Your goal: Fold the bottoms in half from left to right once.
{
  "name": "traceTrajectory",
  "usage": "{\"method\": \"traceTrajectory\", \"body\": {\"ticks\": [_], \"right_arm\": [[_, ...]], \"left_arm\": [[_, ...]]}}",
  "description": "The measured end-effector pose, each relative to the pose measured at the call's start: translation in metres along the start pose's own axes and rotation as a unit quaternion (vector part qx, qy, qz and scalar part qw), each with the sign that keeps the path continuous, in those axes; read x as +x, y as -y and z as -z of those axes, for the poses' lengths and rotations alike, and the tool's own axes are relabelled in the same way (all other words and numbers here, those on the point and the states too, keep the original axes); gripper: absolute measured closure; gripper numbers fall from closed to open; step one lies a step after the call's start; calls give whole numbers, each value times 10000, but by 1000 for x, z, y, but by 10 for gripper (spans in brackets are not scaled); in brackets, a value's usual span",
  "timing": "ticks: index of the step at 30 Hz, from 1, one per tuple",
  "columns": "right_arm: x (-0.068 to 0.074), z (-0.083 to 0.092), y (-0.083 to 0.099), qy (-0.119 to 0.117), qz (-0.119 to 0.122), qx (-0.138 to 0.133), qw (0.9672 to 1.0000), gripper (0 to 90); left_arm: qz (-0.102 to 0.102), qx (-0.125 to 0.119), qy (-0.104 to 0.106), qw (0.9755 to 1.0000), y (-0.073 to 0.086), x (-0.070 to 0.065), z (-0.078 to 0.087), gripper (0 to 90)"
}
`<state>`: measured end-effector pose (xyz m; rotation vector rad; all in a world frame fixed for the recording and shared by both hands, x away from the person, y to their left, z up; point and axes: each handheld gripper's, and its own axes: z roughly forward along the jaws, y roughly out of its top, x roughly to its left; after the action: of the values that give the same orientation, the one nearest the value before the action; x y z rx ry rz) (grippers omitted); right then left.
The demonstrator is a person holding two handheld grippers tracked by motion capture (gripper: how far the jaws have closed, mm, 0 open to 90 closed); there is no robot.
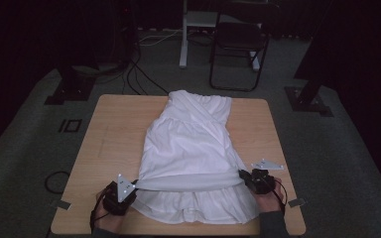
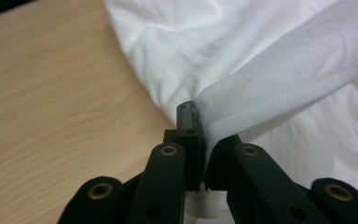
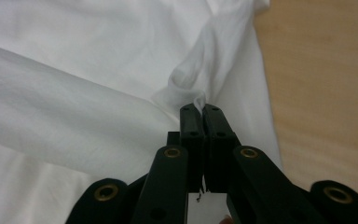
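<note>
Now, step in hand: folding a white dress (image 1: 188,144) that lies flat on the wooden table (image 1: 109,144); its near hem (image 1: 191,181) is lifted and stretched into a band between the two grippers, over the ruffled skirt edge still lying on the table.
Left gripper (image 1: 120,194): jaws clenched on the left end of the hem, the stitched edge pinched between them in the left gripper view.
Right gripper (image 1: 258,179): jaws clamped on the right end, a twisted tuft of cloth bunched just past the tips.
Next move, as I judge it: carry both ends together toward the bodice, keeping the band taut and level so the fold lands straight.
Cloth: thin, soft, matte white weave, gathered skirt, crossed bodice.
Table: pale wood grain, smooth, rounded corners.
</note>
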<state>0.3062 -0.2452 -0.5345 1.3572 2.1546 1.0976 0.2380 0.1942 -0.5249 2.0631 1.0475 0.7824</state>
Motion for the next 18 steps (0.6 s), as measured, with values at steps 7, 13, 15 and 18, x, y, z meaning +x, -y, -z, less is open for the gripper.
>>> {"method": "traceTrajectory", "body": {"ticks": [7, 13, 15, 18], "right_arm": [[-7, -13, 8, 112, -84, 242, 9996, 850], [-9, -16, 7, 354, -106, 308, 9988, 673], [-11, -14, 4, 361, -153, 201, 9990, 617], [-15, -10, -3, 349, -214, 35, 9992, 570]], "left_arm": [[-69, 189, 321, 9993, 3, -8, -11, 626], [-154, -121, 834, 9963, 0, -12, -1, 405], [-145, -259, 991, 9946, -3, -12, 6, 360], [-114, -485, 1141, 9922, -10, -11, 17, 320]]}}
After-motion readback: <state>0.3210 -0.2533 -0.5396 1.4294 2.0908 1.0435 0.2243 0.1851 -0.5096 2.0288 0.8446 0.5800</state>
